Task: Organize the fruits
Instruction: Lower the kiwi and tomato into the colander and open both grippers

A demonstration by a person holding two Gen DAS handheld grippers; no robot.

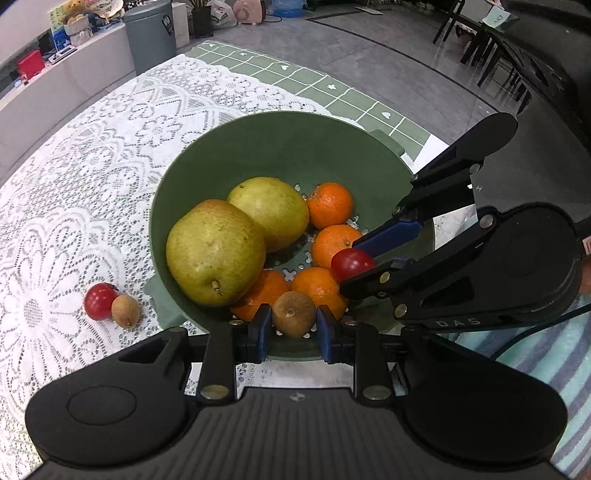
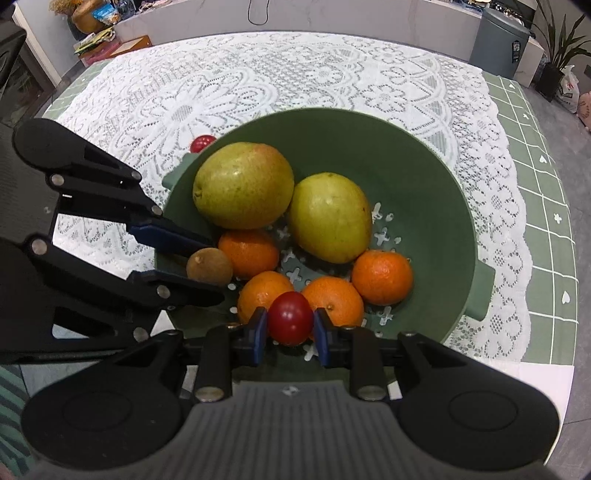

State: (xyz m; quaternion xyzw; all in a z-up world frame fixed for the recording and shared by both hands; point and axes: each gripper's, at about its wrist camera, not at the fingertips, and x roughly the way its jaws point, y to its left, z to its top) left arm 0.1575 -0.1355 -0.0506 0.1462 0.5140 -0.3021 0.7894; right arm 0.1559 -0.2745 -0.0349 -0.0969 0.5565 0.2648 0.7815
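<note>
A green colander bowl (image 1: pixel 280 147) (image 2: pixel 424 166) holds two yellow-green pears (image 1: pixel 216 256) (image 2: pixel 243 184) and several oranges (image 1: pixel 330 205) (image 2: pixel 382 277). My left gripper (image 1: pixel 294 325) (image 2: pixel 210 269) is shut on a small brown fruit (image 1: pixel 294 314) (image 2: pixel 209 266) over the bowl's near rim. My right gripper (image 2: pixel 290 328) (image 1: pixel 351 264) is shut on a red cherry tomato (image 2: pixel 290 317) (image 1: pixel 352 263) above the oranges. Another red tomato (image 1: pixel 99 301) (image 2: pixel 201 143) and a brown fruit (image 1: pixel 125 311) lie on the cloth left of the bowl.
The bowl stands on a white lace cloth (image 1: pixel 92 166) (image 2: pixel 258 81) over a green checked tablecloth (image 1: pixel 332 92) (image 2: pixel 546 184). A grey bin (image 1: pixel 149 35) (image 2: pixel 500 37) and chairs (image 1: pixel 491 48) stand on the floor beyond the table.
</note>
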